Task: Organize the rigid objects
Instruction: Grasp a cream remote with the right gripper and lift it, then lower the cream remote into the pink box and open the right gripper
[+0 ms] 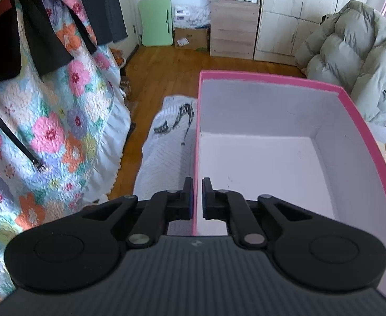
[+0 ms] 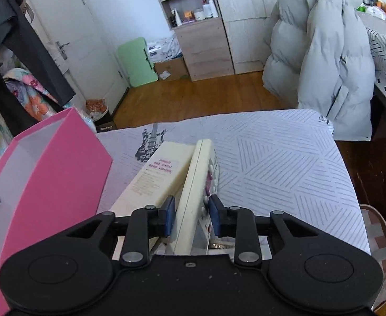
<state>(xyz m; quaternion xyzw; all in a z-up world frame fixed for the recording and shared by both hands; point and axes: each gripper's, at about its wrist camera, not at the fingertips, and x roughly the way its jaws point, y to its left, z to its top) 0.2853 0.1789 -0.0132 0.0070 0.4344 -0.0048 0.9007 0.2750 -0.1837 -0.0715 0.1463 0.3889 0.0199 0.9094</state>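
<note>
Left gripper (image 1: pixel 197 197) pinched on pink box (image 1: pixel 292 79) wall; right gripper (image 2: pixel 191 217) clamped on upright remote (image 2: pixel 198 184), beside cream box (image 2: pixel 156 179)

A: Count by kind, table first?

B: One pink box (image 1: pixel 271 142) (white inside); two cream remote controls, the first remote (image 2: pixel 196 192) on edge with buttons showing, the second remote (image 2: pixel 156 176) flat with its label up; one patterned tablecloth (image 2: pixel 285 163).

A: And behind?

B: One grey puffer jacket (image 2: pixel 321 60), one green folding table (image 2: pixel 137 62), one cardboard carton (image 2: pixel 170 69), one floral quilt (image 1: pixel 48 121).
</note>
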